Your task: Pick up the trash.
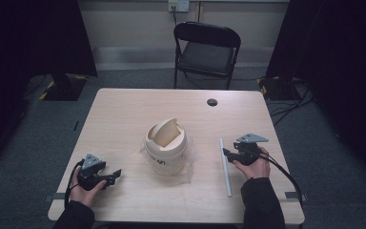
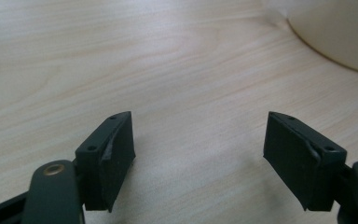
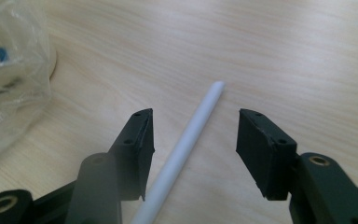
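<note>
A slim white paper-wrapped straw (image 3: 186, 135) lies flat on the pale wooden counter (image 1: 124, 114) between the spread jaws of the right hand-held gripper (image 3: 195, 140), right of a cream lidded cup (image 1: 166, 145) on clear plastic wrap (image 3: 9, 70), while the left hand-held gripper (image 2: 198, 154) gapes empty.

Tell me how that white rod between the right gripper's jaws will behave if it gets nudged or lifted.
The white rod looks round and smooth, so a sideways nudge would probably send it rolling across the table. It lies straight, so it is likely stiff. Being slim, it is probably light, and might slip or pivot if the right gripper pinches it near one end.
</note>
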